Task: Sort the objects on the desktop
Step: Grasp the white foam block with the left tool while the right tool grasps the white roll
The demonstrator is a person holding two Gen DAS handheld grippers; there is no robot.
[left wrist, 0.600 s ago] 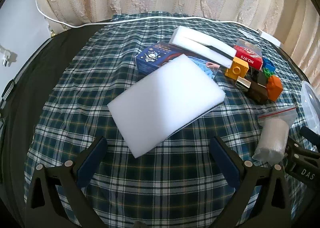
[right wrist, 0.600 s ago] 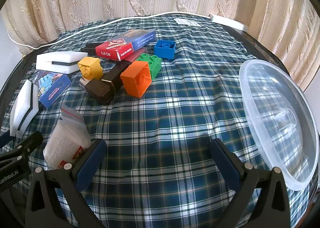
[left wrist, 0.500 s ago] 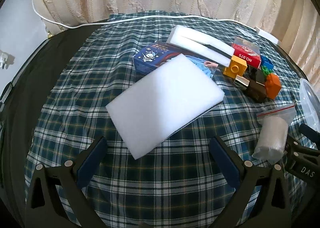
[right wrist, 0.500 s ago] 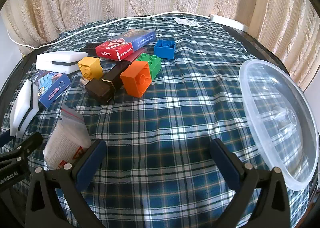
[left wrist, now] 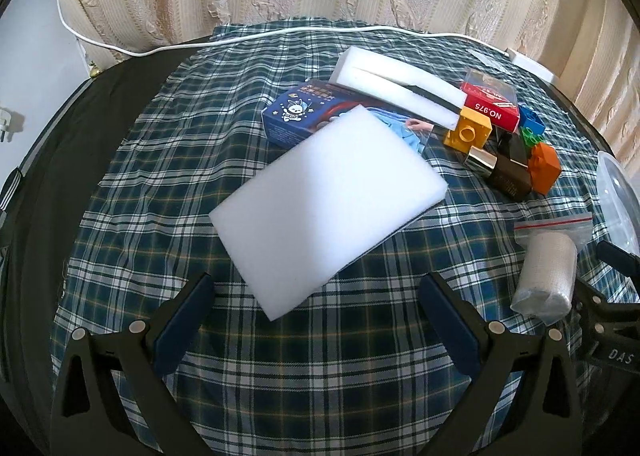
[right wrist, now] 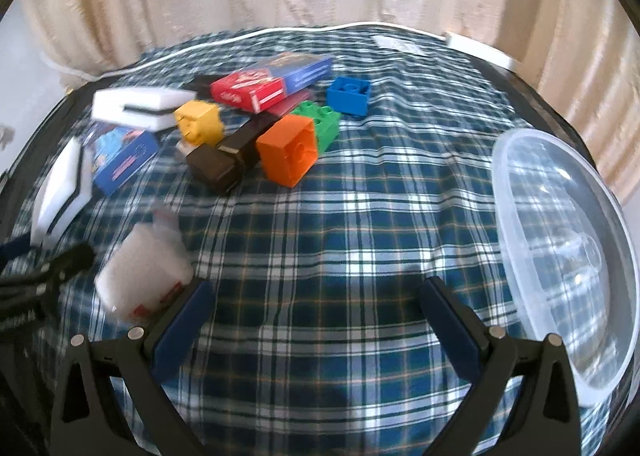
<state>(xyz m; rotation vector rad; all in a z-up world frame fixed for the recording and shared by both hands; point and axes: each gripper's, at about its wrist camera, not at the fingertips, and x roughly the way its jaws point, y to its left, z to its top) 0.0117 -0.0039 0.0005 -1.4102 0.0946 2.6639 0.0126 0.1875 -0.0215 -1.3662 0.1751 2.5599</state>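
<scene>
Both my grippers hang spread wide and empty-handed above a plaid tablecloth (left wrist: pixel 280 368) strewn with things to sort. My left gripper (left wrist: pixel 316 320) has tipped slightly since half a second ago, so the white foam sheet (left wrist: pixel 328 207) now sits a touch higher ahead of its open jaws; nothing lies between the pads. The sheet leans on a blue card box (left wrist: pixel 308 111), with a split white foam block (left wrist: pixel 396 83) behind. My right gripper (right wrist: pixel 314 320), jaws equally wide with only cloth between them, has begun to swing: its view, sharp a moment ago, is now blurred, and the toy pile has slid nearer. That pile holds an orange brick (right wrist: pixel 290 153), yellow brick (right wrist: pixel 200 121), green brick (right wrist: pixel 320 123), blue brick (right wrist: pixel 348 93), a brown box (right wrist: pixel 216 167) and a red card box (right wrist: pixel 268 85). A bagged white roll (right wrist: pixel 144 268) rests beside its left finger; the clear plastic bowl (right wrist: pixel 516 159) waits to the right. Nothing is sorted yet; I judge the first pick is starting.
</scene>
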